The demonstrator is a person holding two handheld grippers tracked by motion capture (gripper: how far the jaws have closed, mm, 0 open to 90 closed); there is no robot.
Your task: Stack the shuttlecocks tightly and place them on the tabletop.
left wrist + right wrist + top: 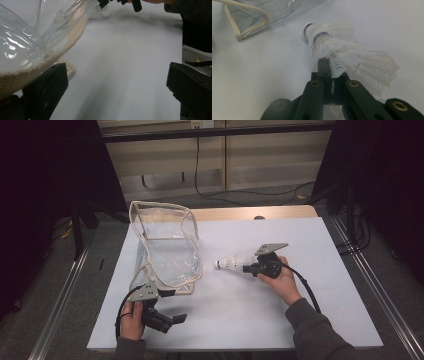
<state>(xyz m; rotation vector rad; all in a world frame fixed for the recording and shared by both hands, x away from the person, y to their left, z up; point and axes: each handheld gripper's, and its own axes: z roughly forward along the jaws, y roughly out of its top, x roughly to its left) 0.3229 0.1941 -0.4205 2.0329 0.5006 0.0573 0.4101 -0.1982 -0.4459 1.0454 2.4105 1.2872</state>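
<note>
Wooden desk (280,212), pale timber showing as a strip along the far edge, covered otherwise by a white sheet (310,290) reaching to the near edge. Resting on the sheet at the left: a clear plastic bag (167,250) with cream fabric trim, standing open, its near corner close to the front left of the desk. Right of the bag, near the middle: white feather shuttlecocks (231,264), two nested together, corks with blue bands pointing toward the bag, apart from it; whether touching the sheet or raised just above it, cannot tell. Remaining sheet plain white, smooth, flat.
</note>
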